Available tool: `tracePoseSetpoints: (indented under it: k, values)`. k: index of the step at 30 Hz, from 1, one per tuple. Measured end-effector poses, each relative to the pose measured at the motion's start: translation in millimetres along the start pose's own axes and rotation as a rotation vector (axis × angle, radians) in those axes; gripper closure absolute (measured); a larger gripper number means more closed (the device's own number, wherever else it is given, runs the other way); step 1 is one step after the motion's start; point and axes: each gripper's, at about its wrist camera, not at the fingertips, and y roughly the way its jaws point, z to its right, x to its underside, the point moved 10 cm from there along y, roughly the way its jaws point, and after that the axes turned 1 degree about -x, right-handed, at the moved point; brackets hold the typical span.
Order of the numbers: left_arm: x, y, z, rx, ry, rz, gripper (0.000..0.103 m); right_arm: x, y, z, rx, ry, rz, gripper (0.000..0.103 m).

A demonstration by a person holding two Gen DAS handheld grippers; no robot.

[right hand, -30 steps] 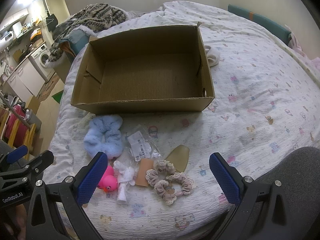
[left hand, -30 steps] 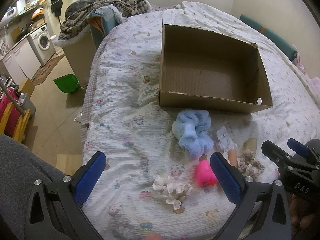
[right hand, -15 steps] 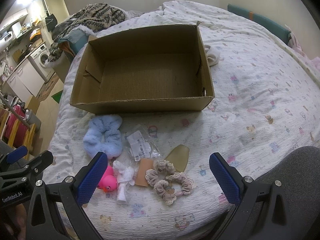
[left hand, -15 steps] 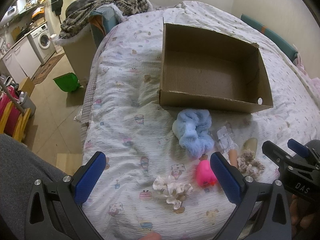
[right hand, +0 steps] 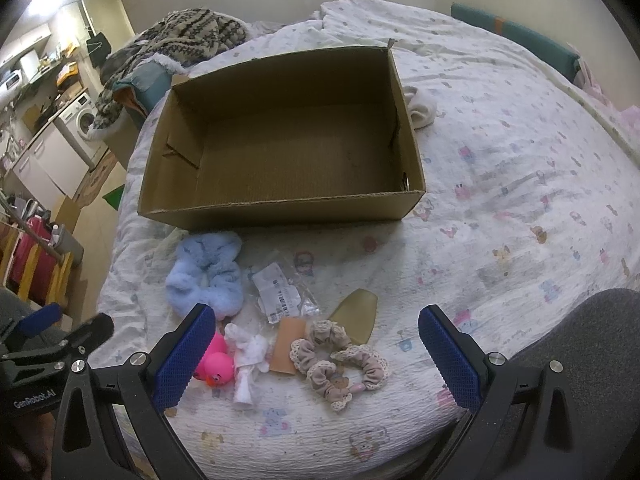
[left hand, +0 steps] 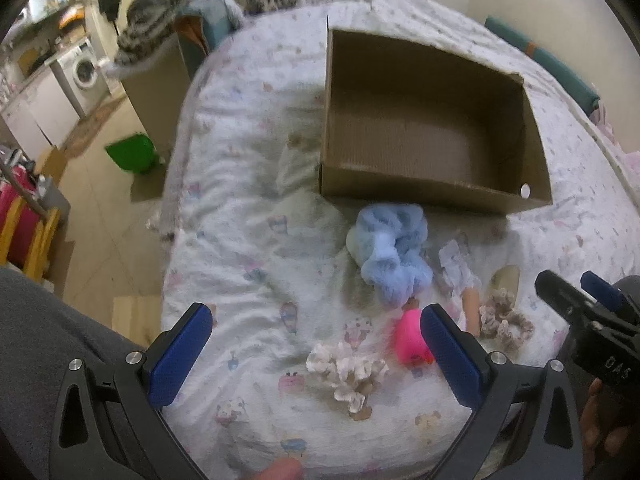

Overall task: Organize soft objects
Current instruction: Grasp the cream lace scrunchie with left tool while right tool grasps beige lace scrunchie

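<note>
An empty cardboard box [right hand: 280,160] lies on the bed [right hand: 520,200]; it also shows in the left wrist view [left hand: 424,140]. In front of it lie a fluffy blue scrunchie [right hand: 208,272] [left hand: 392,256], a pink rubber duck [right hand: 214,364] [left hand: 410,342], a white lace scrunchie [right hand: 248,356] [left hand: 348,372], beige lace scrunchies [right hand: 340,356] [left hand: 504,320], and a clear plastic bag [right hand: 280,296]. My left gripper [left hand: 316,356] is open and empty, low over the white scrunchie. My right gripper [right hand: 316,352] is open and empty, over the beige scrunchies.
A white sock [right hand: 420,108] lies right of the box. A knitted blanket [right hand: 172,44] is piled at the bed's far left. The floor left of the bed holds a green bin [left hand: 132,152] and a washing machine [left hand: 84,72].
The left wrist view has shifted slightly and is blurred by motion. The right gripper has barely moved. Both stay open and the objects lie where they were.
</note>
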Motion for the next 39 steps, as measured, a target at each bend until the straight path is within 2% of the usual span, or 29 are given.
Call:
tracePoseSetpoints:
  k: [9, 12, 17, 20, 21, 22, 24, 28, 29, 31, 33, 35, 38, 39]
  values:
    - [23, 52, -21, 0.013, -0.115, -0.303, 0.001, 0, 4, 10, -0.022, 0.072, -0.027, 0.0]
    - [42, 65, -17, 0.038, -0.11, -0.385, 0.011, 1, 5, 12, -0.028, 0.086, -0.035, 0.0]
    - [61, 74, -2, 0.072, -0.048, -0.434, 0.024, 4, 11, 23, -0.049, 0.148, -0.087, 0.0]
    - [62, 76, -2, 0.083, -0.053, -0.433, 0.035, 11, 25, 36, -0.083, 0.232, -0.175, 0.0]
    - [63, 77, 0, 0.099, -0.055, -0.438, 0.046, 13, 30, 37, -0.084, 0.242, -0.202, 0.0]
    - [65, 77, 1, 0.119, -0.058, -0.446, 0.06, 17, 35, 37, -0.076, 0.241, -0.226, 0.003]
    - [67, 76, 5, 0.142, -0.059, -0.46, 0.073, 24, 45, 34, -0.062, 0.227, -0.276, 0.007]
    - [72, 72, 10, 0.149, -0.037, -0.447, 0.09, 47, 71, 21, -0.031, 0.146, -0.416, 0.01]
    - [70, 69, 12, 0.15, -0.034, -0.437, 0.091, 55, 76, 16, -0.025, 0.124, -0.453, 0.015]
    - [69, 64, 19, 0.152, -0.031, -0.418, 0.092, 63, 80, 14, 0.009, 0.08, -0.475, 0.021]
    - [64, 60, 20, 0.149, -0.035, -0.397, 0.092, 66, 83, 13, 0.034, 0.058, -0.474, 0.035]
    - [60, 53, 17, 0.145, -0.04, -0.373, 0.093, 68, 84, 13, 0.047, 0.053, -0.479, 0.066]
    - [50, 44, 15, 0.144, -0.052, -0.346, 0.094, 70, 84, 9, 0.036, 0.046, -0.461, 0.078]
    - [48, 46, 17, 0.142, -0.056, -0.333, 0.094, 70, 83, 7, 0.029, 0.043, -0.457, 0.078]
